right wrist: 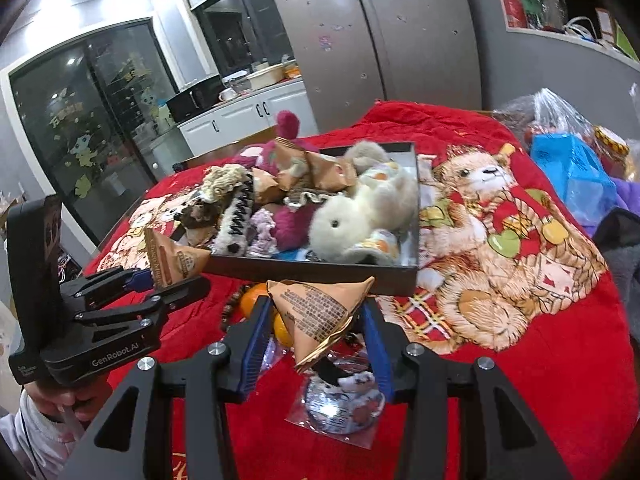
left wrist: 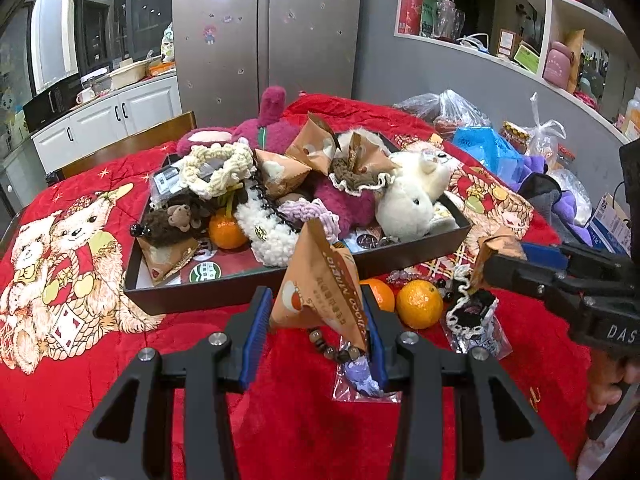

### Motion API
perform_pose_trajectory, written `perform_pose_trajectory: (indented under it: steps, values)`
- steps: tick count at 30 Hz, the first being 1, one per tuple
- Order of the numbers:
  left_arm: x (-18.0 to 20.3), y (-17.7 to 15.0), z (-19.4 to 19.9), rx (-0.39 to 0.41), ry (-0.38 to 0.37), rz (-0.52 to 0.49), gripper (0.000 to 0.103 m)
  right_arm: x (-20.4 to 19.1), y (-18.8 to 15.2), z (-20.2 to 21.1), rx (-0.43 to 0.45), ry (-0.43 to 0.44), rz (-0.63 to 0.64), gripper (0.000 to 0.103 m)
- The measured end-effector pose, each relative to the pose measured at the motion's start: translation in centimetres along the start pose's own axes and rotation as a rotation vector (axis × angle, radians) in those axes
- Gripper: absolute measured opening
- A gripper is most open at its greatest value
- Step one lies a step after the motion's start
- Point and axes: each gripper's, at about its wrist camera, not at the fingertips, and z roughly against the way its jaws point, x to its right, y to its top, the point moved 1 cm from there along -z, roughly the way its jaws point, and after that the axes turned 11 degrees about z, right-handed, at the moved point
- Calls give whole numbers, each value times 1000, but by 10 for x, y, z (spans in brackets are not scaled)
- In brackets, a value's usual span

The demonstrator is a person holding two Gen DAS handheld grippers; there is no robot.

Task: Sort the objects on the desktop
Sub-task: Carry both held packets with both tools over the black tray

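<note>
In the left wrist view my left gripper (left wrist: 316,300) is shut on an orange-brown triangular snack packet (left wrist: 320,280), held just in front of the dark tray (left wrist: 240,292). In the right wrist view my right gripper (right wrist: 316,304) is shut on a second, similar packet (right wrist: 316,308) above the red cloth. Each gripper also shows in the other's view: the right gripper (left wrist: 496,264) with its packet (left wrist: 496,246), the left gripper (right wrist: 172,280) with its packet (right wrist: 176,258). The tray (right wrist: 312,274) is piled with plush toys, scrunchies, more packets and an orange (left wrist: 226,232).
On the red cloth before the tray lie two oranges (left wrist: 420,304), a bead bracelet (left wrist: 332,348), a clear bag with a purple item (left wrist: 360,380) and a lace scrunchie in a packet (left wrist: 476,316). Plastic bags (left wrist: 484,148) and cloths crowd the right edge. A wooden chair (left wrist: 128,144) stands behind.
</note>
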Motion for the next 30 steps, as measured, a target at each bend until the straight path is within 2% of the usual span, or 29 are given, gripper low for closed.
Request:
perform_pose_trajectory:
  steps: [15,20,24,30]
  values:
    - [-17,23,32,59,-18,47,43,-15,7,7,51,56,8,46]
    - [-16,30,44,74,-8,41,43,-24,15,14,88,37,5,46]
    - [-21,40,61,109,-12,63,44,-36,29,14,108,9,13,46]
    - [-32,70,90,183,2,114,44,-54,66,7,82,-32,76,46]
